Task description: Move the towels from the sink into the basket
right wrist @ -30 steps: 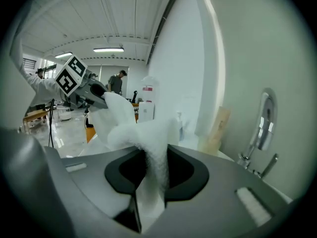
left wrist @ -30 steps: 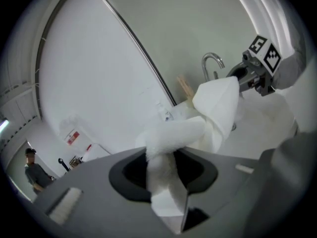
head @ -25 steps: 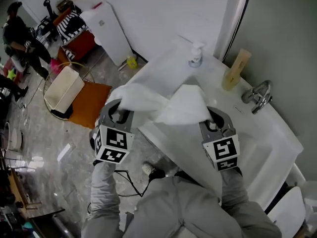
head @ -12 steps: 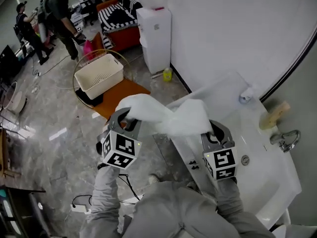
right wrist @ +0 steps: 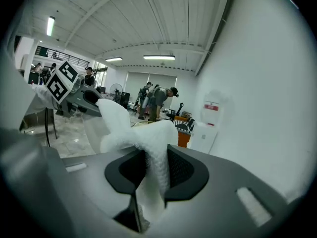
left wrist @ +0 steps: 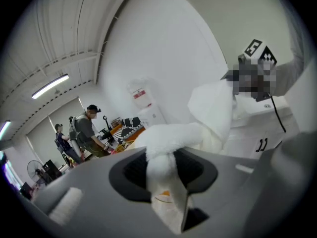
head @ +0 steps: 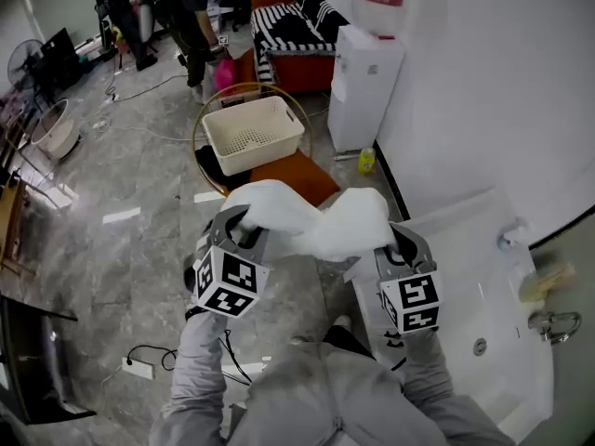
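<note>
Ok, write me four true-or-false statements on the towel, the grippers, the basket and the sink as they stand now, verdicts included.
1. The left gripper and the right gripper are each shut on the white towel. True.
2. The basket sits well apart from the sink. True.
3. The towel lies in the sink. False: it is held up in the air, stretched between the two grippers.
4. A towel lies in the basket. False: nothing shows inside it.
</note>
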Motion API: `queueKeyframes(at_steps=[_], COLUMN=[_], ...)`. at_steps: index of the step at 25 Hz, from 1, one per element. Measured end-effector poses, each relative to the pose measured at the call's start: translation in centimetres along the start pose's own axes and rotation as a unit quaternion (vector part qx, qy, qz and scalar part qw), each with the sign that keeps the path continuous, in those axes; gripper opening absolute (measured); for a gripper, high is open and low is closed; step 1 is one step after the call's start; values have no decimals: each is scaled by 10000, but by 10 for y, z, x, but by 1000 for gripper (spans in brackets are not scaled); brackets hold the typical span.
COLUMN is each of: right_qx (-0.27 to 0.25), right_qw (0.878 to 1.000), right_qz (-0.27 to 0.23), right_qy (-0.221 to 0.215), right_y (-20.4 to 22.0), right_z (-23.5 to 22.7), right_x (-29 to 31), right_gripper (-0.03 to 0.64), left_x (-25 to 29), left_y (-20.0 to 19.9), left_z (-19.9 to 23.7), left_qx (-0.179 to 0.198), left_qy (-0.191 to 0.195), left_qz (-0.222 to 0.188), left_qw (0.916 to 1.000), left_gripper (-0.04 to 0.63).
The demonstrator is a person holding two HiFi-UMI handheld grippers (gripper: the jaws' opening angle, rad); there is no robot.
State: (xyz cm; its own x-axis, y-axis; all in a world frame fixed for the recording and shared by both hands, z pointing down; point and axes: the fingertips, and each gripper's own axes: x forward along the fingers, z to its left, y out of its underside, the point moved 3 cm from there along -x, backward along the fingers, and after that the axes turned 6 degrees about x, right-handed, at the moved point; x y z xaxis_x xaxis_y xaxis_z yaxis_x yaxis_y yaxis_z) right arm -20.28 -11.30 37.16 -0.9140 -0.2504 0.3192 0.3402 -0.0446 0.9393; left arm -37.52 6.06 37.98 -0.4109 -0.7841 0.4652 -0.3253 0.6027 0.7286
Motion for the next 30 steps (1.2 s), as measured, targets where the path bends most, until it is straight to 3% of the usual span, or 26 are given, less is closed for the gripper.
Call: queueKeyframes(at_steps=[10,21,30], right_qx=[-157,-333,-445], right_qw=[9967,9880,9831], right_qz=[-76,-120,-70], right_qy=[-795,-1503,-1776], right_y=[-38,-89,-117], right_z=[30,-5,-24], right_x=[134,317,437], right_gripper=[86,86,86], left_x=[30,145,238], left_y=[54,60,71], left_z=[83,196,258], left_qx=[-420,-741,-1172], left_qy=[-535,-924,-848], left_qz=[406,774,953], left_qw=[9969,9899,9849], left_gripper=[183,183,183])
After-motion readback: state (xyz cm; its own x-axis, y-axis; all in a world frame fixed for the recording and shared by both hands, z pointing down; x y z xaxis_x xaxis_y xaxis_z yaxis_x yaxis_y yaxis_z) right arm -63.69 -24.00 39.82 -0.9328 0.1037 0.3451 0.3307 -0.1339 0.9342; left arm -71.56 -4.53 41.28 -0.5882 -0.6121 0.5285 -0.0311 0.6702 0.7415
